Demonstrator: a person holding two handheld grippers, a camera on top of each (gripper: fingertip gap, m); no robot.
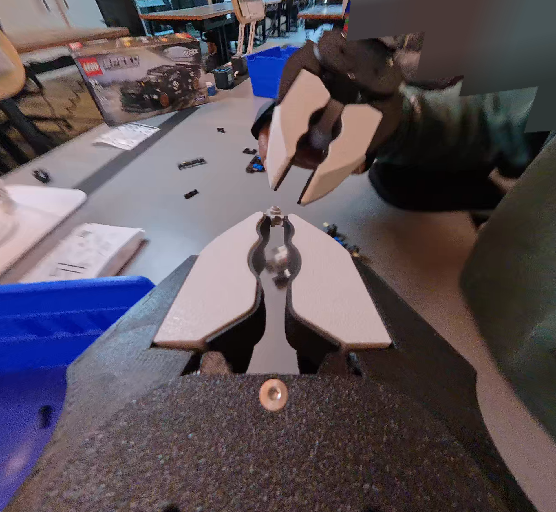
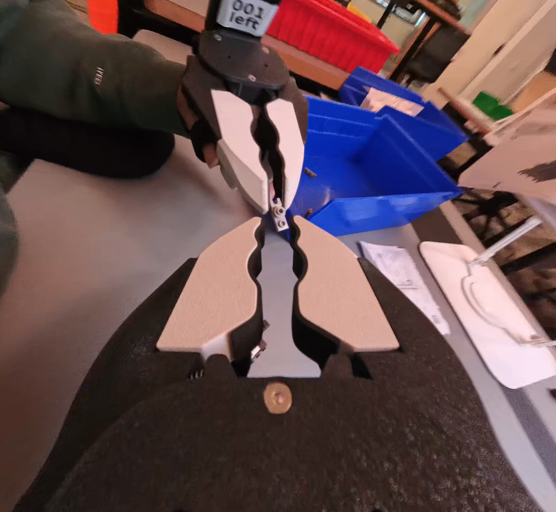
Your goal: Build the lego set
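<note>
Sitting just past the left claw, a blue bin rests on the grey tabletop. That claw pinches a tiny grey brick piece at its tips. Right claw hangs narrowly parted, empty, right beside it. Piece looks light, rigid, easy to fumble; grip its flat sides.

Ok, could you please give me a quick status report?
Left gripper shut on small grey brick. Right gripper open, facing it, apart. Nothing between.
</note>
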